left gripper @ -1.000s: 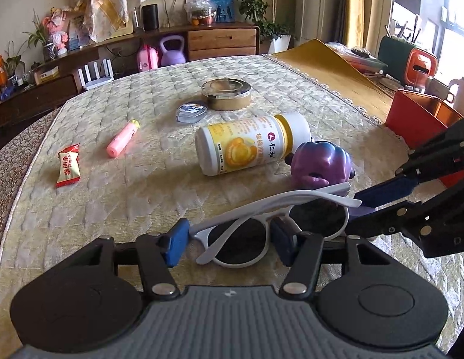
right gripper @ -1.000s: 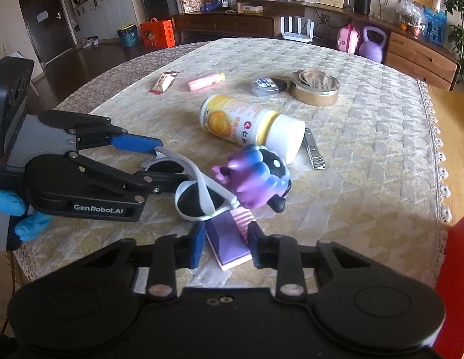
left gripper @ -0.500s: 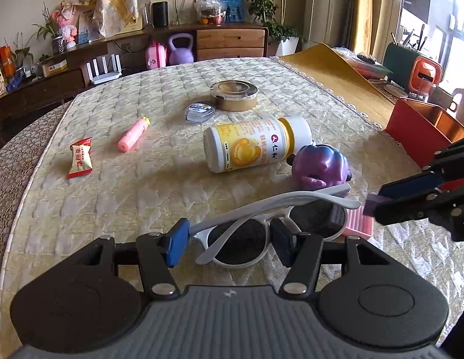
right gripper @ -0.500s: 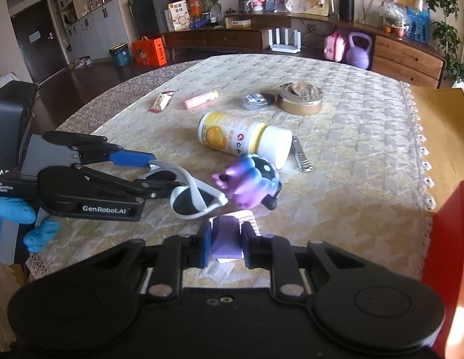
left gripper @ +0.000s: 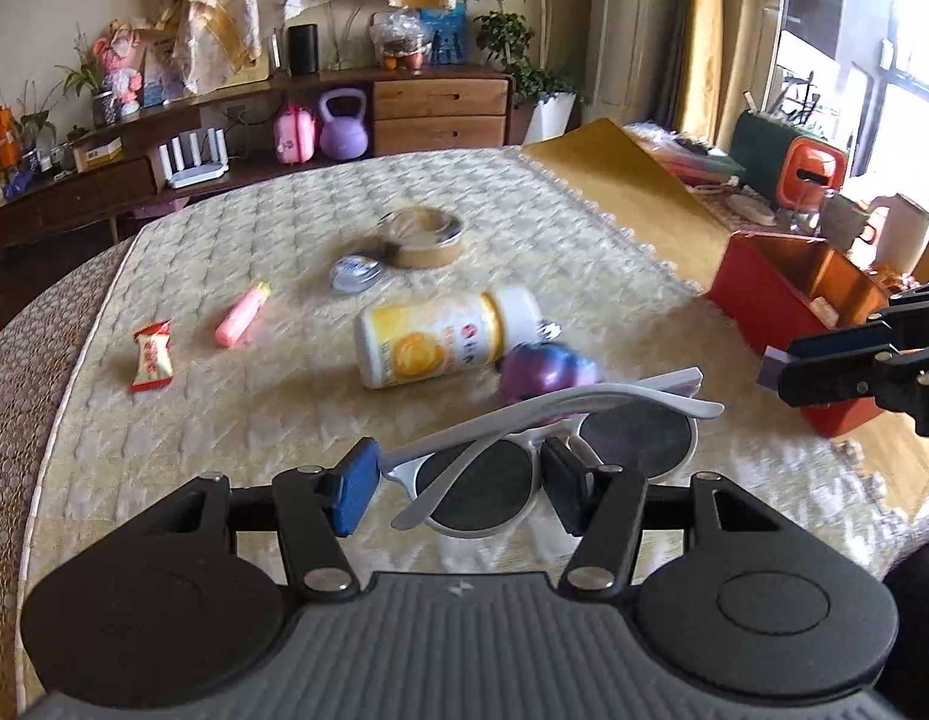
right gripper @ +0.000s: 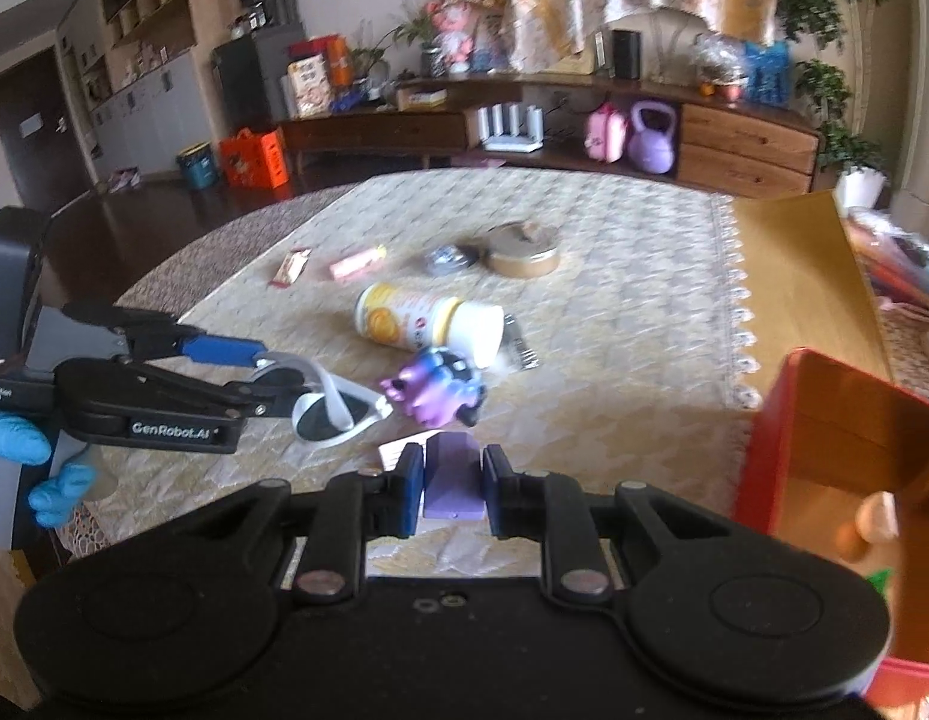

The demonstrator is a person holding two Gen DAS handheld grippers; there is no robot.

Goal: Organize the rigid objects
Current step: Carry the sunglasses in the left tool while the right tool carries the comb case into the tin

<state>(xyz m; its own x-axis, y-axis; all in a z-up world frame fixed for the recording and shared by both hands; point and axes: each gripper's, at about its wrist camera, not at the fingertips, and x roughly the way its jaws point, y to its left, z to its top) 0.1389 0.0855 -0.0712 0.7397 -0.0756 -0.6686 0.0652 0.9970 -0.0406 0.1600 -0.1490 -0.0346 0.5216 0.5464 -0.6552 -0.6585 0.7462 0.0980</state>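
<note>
My left gripper (left gripper: 458, 486) is shut on white sunglasses (left gripper: 542, 438) and holds them above the table; they also show in the right wrist view (right gripper: 332, 414). My right gripper (right gripper: 449, 480) is shut on a small purple block (right gripper: 452, 480), lifted off the cloth; its tip shows in the left wrist view (left gripper: 770, 369). A red box (right gripper: 836, 438) stands at the right, also in the left wrist view (left gripper: 794, 300). A purple toy (right gripper: 434, 390), a yellow bottle (left gripper: 446, 339) lying on its side, and a nail clipper (right gripper: 518, 351) lie mid-table.
Further back lie a tape roll (left gripper: 422, 234), a small round tin (left gripper: 356, 270), a pink tube (left gripper: 242, 315) and a red candy wrapper (left gripper: 152, 357). The quilted tablecloth's edge (right gripper: 740, 324) runs at the right. A white card (right gripper: 398, 450) lies under my right gripper.
Both grippers have risen. My right gripper lifted the purple block off the table and moved right toward the red box. My left gripper lifted the sunglasses.
</note>
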